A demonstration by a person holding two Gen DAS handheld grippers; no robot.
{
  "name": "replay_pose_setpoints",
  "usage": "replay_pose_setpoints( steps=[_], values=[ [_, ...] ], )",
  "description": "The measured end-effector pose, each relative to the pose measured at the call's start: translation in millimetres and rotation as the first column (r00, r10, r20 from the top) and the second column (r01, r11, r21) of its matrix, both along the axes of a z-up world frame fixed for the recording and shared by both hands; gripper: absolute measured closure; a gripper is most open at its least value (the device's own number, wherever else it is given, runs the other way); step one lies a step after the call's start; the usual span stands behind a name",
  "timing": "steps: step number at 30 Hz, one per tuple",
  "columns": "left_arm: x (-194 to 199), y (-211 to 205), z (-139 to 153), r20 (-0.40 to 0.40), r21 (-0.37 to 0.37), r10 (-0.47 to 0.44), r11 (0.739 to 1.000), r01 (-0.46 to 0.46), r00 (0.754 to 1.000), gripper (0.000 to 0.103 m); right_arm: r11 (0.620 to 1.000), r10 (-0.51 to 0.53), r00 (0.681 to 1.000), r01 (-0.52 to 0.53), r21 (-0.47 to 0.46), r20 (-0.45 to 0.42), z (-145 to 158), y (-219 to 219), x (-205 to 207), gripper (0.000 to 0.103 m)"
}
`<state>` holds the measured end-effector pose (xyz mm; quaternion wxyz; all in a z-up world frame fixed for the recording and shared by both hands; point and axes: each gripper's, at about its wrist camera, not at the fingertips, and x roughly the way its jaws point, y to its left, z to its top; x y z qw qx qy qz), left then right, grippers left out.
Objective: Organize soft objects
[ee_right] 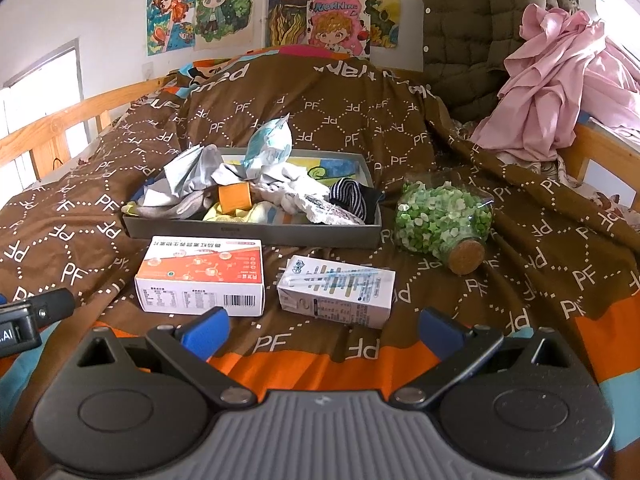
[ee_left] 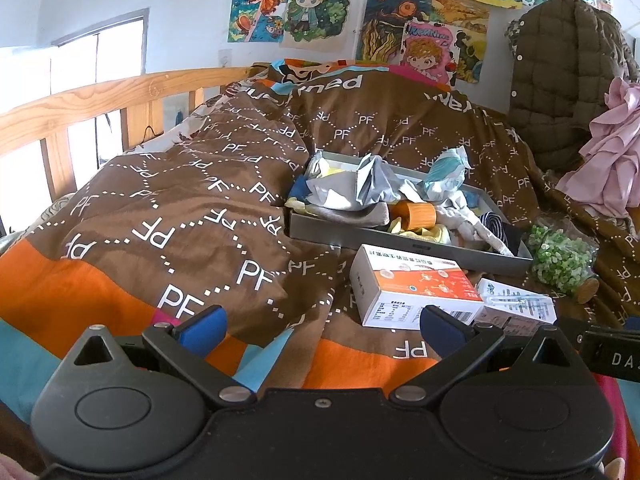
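Both the left gripper point(ee_left: 322, 326) and right gripper point(ee_right: 324, 328) hover spread wide and empty over the quilt point(ee_right: 328, 128), nothing picked yet, while the soft things (socks, cloths) sit heaped in the grey tray point(ee_right: 256, 234), so a reach forward comes next.

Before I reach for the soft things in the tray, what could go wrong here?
1. The glass jar lies on its side on the sloping quilt beside the grey tray; a nudge may roll it.
2. The two boxes lie between the open grippers and the tray, so a low reach may push them.
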<state>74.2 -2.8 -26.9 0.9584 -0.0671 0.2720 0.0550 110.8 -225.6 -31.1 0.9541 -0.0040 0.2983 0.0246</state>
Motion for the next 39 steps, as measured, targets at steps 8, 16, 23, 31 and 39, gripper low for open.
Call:
replay_pose_setpoints(
  steps=[8, 16, 23, 31, 39],
  values=[
    [0.9, 0.0, -1.3, -0.014, 0.005, 0.012, 1.0, -0.012, 1.0, 0.001, 1.0, -0.003, 1.0, 0.003, 0.009, -0.008, -3.2, 0.2, 2.1, 0.0],
    [2.4, -0.5, -2.7, -0.031, 0.013, 0.025, 1.0, -0.024, 0.999, 0.001, 1.0, 0.001, 1.0, -0.001, 0.001, -0.018, -5.8, 1.8, 3.9, 0.0],
    [3.9, 1.3, -4.4, -0.051, 0.02, 0.042, 0.999, -0.041, 0.998, 0.001, 1.0, 0.011, 1.0, -0.012, -0.008, -0.021, -6.8, 4.7, 3.9, 0.0],
    [4.7, 0.6, -4.7, -0.056, 0.023, 0.045, 0.999, -0.044, 0.997, 0.001, 1.0, 0.012, 1.0, -0.012, -0.008, -0.022, -6.9, 4.9, 4.3, 0.0],
    [4.9, 0.8, -5.8, -0.062, 0.024, 0.048, 0.999, -0.046, 0.997, 0.001, 1.0, 0.011, 1.0, -0.012, -0.008, -0.022, -6.9, 5.2, 4.2, 0.0]
  ],
)
